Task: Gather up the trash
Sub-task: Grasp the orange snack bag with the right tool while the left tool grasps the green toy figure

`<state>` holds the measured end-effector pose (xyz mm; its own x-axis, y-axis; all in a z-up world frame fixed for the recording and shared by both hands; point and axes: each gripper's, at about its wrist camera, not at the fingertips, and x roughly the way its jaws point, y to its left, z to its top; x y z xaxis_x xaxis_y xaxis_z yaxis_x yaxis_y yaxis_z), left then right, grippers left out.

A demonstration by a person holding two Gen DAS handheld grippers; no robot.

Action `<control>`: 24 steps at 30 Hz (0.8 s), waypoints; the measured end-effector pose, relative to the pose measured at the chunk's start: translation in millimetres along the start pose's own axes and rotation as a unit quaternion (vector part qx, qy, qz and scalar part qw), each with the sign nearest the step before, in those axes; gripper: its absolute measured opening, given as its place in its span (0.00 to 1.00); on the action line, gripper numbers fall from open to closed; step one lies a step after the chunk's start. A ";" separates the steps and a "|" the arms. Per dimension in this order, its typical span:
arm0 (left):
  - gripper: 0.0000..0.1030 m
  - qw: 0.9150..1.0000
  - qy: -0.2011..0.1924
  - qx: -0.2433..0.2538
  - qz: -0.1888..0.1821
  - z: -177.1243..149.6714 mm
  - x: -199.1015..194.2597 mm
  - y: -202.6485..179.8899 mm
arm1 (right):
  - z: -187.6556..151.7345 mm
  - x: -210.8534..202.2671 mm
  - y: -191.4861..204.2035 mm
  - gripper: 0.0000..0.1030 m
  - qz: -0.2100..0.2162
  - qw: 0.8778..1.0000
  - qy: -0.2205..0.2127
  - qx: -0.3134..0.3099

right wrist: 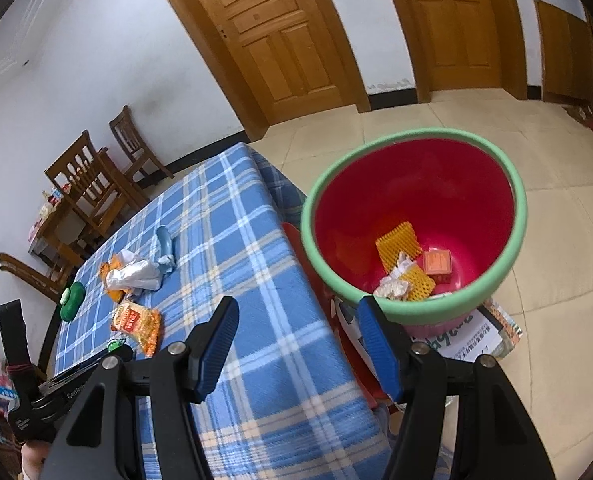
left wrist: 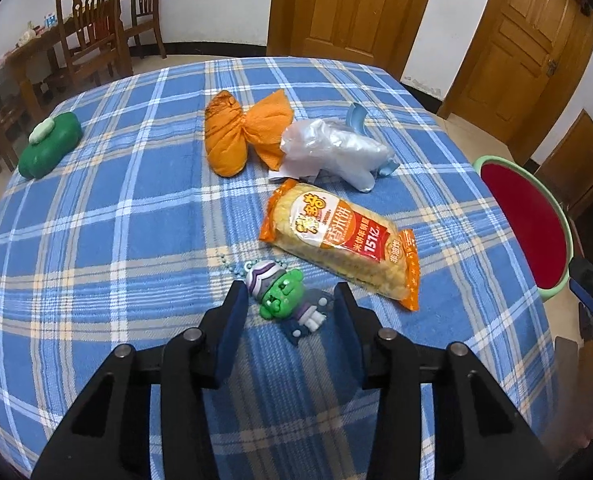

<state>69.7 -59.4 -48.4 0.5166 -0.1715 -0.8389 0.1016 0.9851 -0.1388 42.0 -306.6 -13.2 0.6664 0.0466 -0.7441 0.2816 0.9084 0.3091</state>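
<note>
Left wrist view: left gripper (left wrist: 288, 300) spread wide w/ nothing held, green toy keychain (left wrist: 286, 300) lying btwn its fingertips. Right gripper (right wrist: 298, 312) also spread, empty, beside the red bin (right wrist: 412, 216).

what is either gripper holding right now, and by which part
Nothing. The left gripper has open jaws either side of the green toy keychain, not closed on it. The right gripper is open and empty.

Bin (right wrist: 416, 216) beside table (right wrist: 232, 264), right.
</note>
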 end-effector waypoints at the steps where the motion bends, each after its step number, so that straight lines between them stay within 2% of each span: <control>1: 0.43 1.000 -0.002 -0.003 -0.001 0.1 -1.8 2.2 | 1.3 0.3 3.6 0.63 0.002 1.000 0.000 -0.005; 8: 0.43 0.999 -0.024 -0.029 0.003 4.1 -18.9 25.4 | 3.5 9.5 31.0 0.63 0.020 0.999 0.013 -0.034; 16: 0.43 0.997 -0.048 -0.059 0.031 5.7 -35.9 62.8 | 1.0 30.3 69.7 0.65 0.040 0.995 0.041 -0.079; 24: 0.43 0.994 -0.054 -0.082 0.051 0.9 -41.0 92.3 | -9.9 58.6 121.2 0.70 0.058 0.983 0.079 -0.155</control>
<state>58.6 38.5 -26.3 0.6064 -0.0633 -0.7927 -0.0901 0.9849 -0.1476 108.3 -189.7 -25.2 0.5590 0.1987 -0.8050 -0.0297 0.9751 0.2200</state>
